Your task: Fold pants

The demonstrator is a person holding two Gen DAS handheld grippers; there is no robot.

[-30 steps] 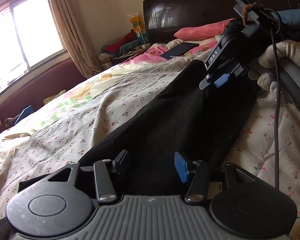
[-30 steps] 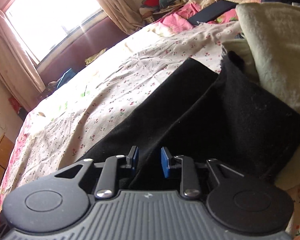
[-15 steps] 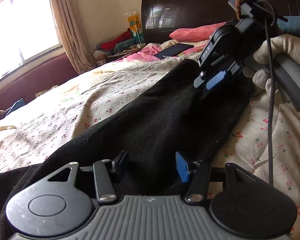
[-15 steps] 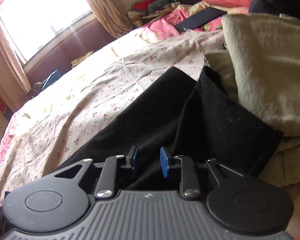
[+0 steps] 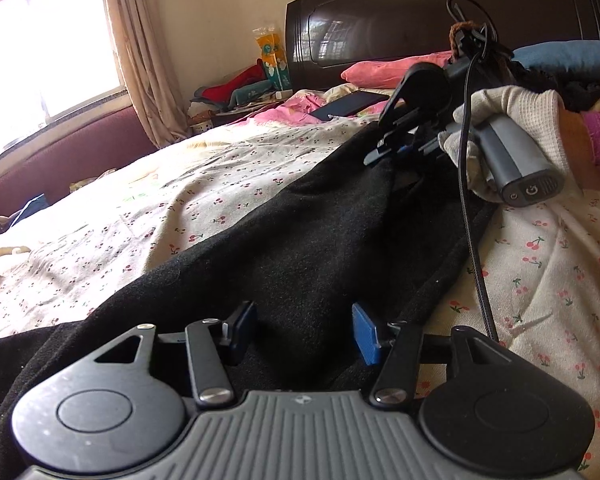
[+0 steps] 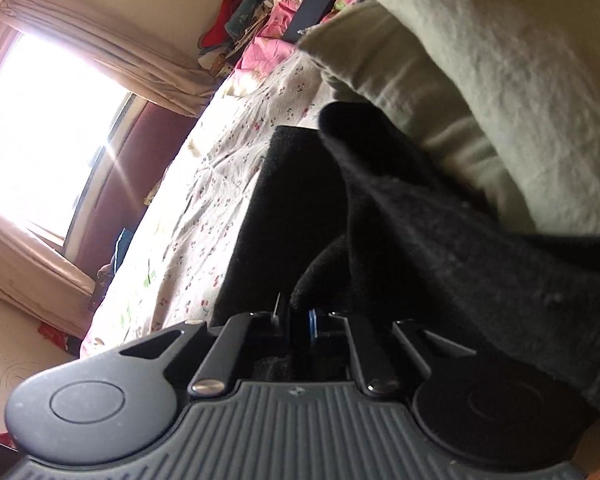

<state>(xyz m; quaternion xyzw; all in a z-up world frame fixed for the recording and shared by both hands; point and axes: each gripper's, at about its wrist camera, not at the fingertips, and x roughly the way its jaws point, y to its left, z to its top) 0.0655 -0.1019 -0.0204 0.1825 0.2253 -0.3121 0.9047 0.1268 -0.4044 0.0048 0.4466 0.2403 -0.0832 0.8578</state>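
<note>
Black pants [image 5: 300, 232] lie lengthwise on the flowered bed sheet [image 5: 204, 184]. My left gripper [image 5: 304, 328] is open, its blue pads either side of the pants' near end, low over the cloth. My right gripper [image 6: 300, 324] is shut on a fold of the black pants [image 6: 420, 232] and is tilted. In the left wrist view the right gripper [image 5: 384, 152] pinches the pants' far end, held by a gloved hand [image 5: 516, 120].
A pale green blanket [image 6: 480, 60] lies right beside the pants' far end. Pink pillow [image 5: 388, 68], dark tablet [image 5: 348, 104] and dark headboard [image 5: 420, 16] stand at the bed's head. Window and curtain [image 5: 136, 48] are at left.
My right gripper has closed on the pants' far end, lifted the cloth and rolled sideways. The left gripper stays open over the near end, slightly shifted.
</note>
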